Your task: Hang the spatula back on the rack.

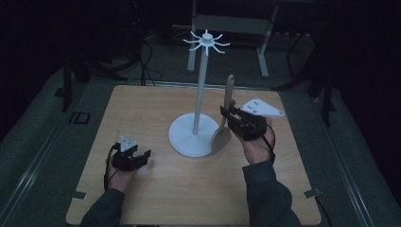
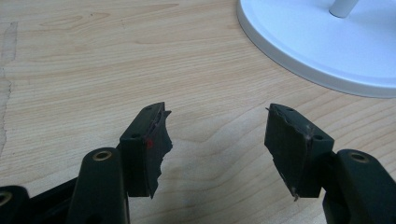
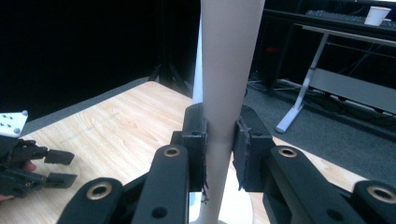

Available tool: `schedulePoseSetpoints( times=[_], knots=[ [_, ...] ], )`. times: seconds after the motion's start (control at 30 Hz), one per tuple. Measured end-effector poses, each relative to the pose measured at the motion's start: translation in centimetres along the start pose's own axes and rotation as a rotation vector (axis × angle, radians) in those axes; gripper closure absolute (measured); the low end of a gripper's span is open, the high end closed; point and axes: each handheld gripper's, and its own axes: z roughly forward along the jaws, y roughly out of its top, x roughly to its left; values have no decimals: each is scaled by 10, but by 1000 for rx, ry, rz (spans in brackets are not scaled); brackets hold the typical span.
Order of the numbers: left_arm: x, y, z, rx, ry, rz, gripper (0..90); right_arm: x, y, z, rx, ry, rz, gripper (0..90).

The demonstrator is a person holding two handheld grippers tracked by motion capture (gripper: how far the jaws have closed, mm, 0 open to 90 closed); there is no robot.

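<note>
Spoon (image 1: 226,116) is being gripped upright by the right gripper (image 1: 232,116) beside the stand (image 1: 201,85), probably awaiting hanging; left gripper (image 1: 142,156) is resting open.

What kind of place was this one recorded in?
Probably a lab or office workroom set up for recording. A wooden tabletop stands on grey carpet in a dark room, with a height-adjustable desk frame behind it, cables on the floor and a paper cup on that desk.

Wood table (image 1: 156,189) w/ white stand (image 1: 194,135) on it, approx. centre.
</note>
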Motion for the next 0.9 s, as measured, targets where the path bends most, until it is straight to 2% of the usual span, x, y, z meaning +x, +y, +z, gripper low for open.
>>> schedulePoseSetpoints(
  times=[0.47,0.9],
  knots=[
    [-1,0,0,0,-1,1,393,-6,25,12,16,18,22,763],
    [0,0,0,0,-2,-1,393,-15,40,23,24,29,38,763]
  ],
)
